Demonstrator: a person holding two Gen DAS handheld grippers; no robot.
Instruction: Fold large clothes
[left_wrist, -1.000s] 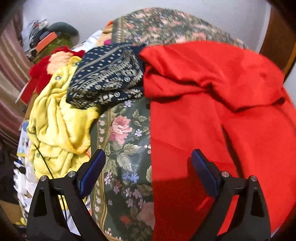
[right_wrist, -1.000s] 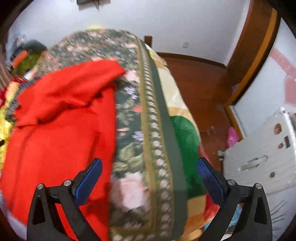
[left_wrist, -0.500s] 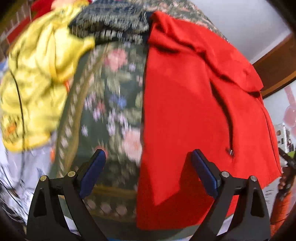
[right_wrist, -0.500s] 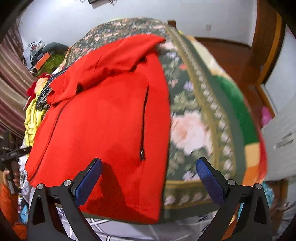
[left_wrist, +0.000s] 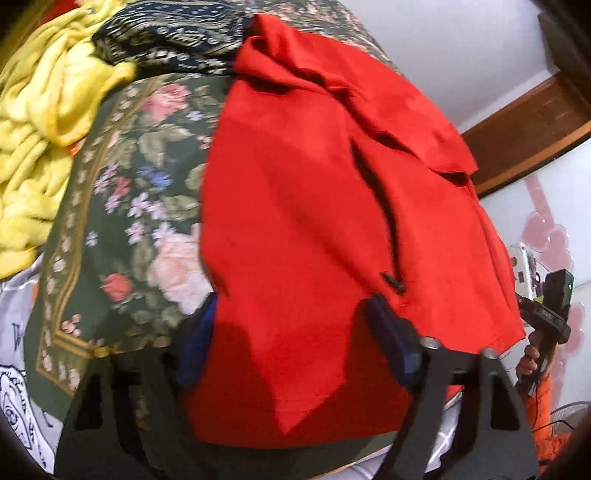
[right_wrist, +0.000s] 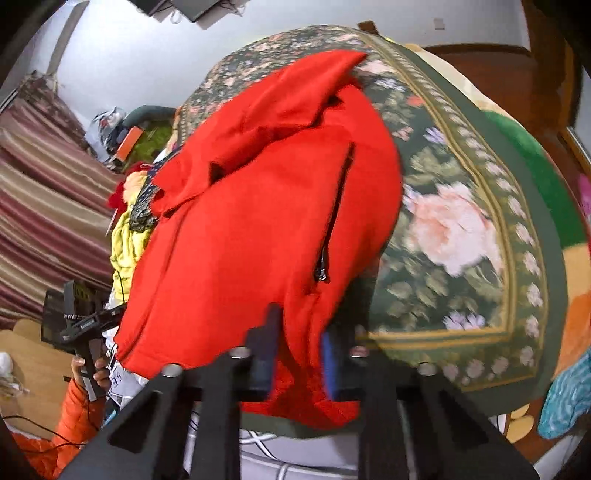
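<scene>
Nearest, the right tongs have just been closing and now pinch the near hem of the red jacket. The left tongs have also been closing: cloth lies between the pads, but they stand partly open and do not yet appear to press it. The jacket lies spread, unfolded, on the floral bedspread of the bed. Folding looks barely begun. Farther off lie a yellow garment and a navy patterned cloth, unfolded.
</scene>
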